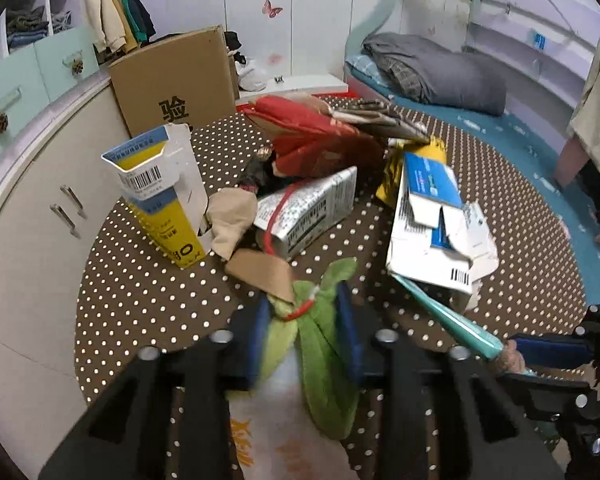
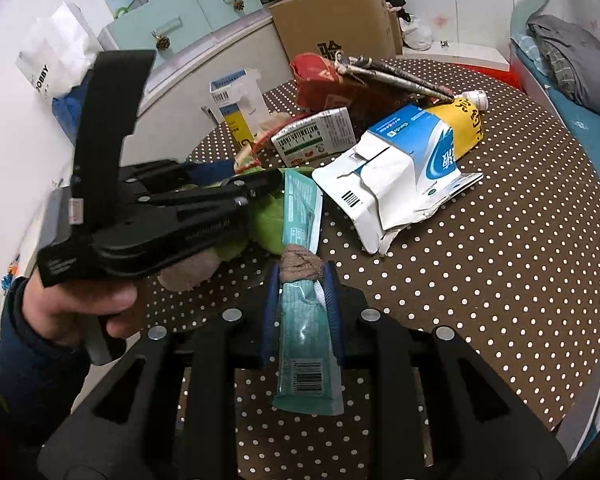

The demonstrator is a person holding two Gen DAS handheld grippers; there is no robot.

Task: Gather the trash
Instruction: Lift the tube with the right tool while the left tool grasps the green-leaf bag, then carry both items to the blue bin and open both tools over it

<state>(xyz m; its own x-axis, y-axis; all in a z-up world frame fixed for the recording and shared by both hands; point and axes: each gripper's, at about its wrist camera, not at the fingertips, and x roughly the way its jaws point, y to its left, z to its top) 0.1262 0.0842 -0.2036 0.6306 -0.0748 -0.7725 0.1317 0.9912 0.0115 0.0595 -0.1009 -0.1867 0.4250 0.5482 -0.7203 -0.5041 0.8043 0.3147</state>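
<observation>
My left gripper (image 1: 304,300) is shut on a green plastic bag (image 1: 320,360) tied with a red band, held over the near edge of the dotted brown table (image 1: 140,300). My right gripper (image 2: 302,276) is shut on a teal wrapper (image 2: 306,344) together with a wad of brown cloth (image 2: 302,266). In the right wrist view the left gripper (image 2: 256,184) sits to the left with the green bag (image 2: 268,224). In the left wrist view the teal wrapper (image 1: 444,312) and the right gripper (image 1: 512,354) show at the lower right.
Trash on the table: a yellow and white carton (image 1: 164,200), a silver carton (image 1: 312,208), a red bag (image 1: 316,136), a white and blue torn bag (image 1: 432,232), a yellow pouch (image 2: 464,124). A cardboard box (image 1: 180,84) and cabinets stand behind; a bed (image 1: 440,68) lies to the right.
</observation>
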